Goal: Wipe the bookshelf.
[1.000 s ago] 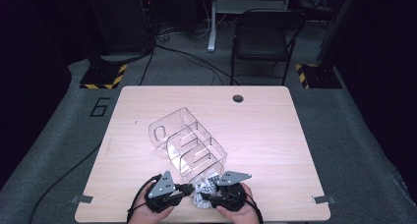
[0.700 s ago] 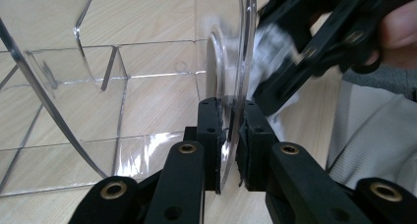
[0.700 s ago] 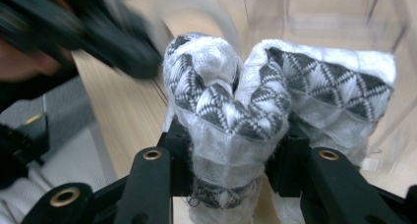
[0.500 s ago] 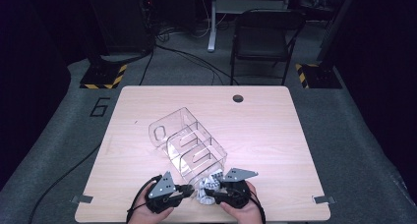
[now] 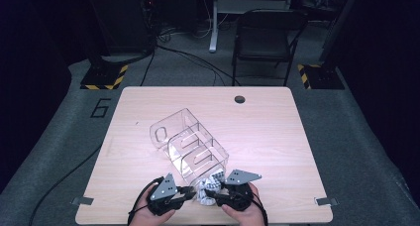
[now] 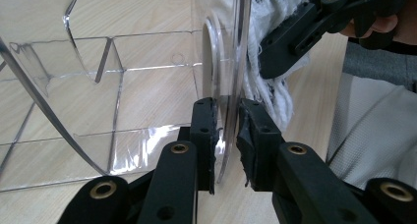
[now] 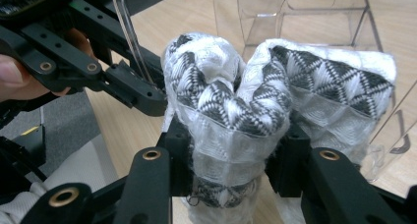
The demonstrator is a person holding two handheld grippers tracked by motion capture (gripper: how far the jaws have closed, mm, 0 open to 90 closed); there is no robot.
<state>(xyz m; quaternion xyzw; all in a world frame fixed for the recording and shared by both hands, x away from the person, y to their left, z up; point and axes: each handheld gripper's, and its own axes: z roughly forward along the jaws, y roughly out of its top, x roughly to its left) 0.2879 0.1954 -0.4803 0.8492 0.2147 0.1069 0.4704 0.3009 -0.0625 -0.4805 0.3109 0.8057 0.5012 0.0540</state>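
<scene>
A large figure 6 (image 5: pixel 100 107) is painted on the grey floor left of the table (image 5: pixel 267 117); no other writing can be read. A clear plastic organiser (image 5: pixel 190 146) is laid on the table's middle, and its compartments near the far end are seen bare through the walls. A rolled white cloth with a black zigzag pattern (image 7: pixel 231 116) is held at the organiser's near end, just in front of its open mouth, close to the table's near edge.

The cloth is grasped by the right gripper (image 7: pixel 231 170), whose jaws are pressed into the roll on both sides. The near wall of the organiser is straddled by the left gripper (image 6: pixel 227 130): a thin clear edge is seen between its pads, with a small gap on either side, so the wall is no longer pinched. Its jaws have just been opening, the wall remaining between them.

Against the earlier frames, the organiser is found in the same place, and both hands (image 5: pixel 148 216) are kept at the near edge, the cloth being barely shifted.
</scene>
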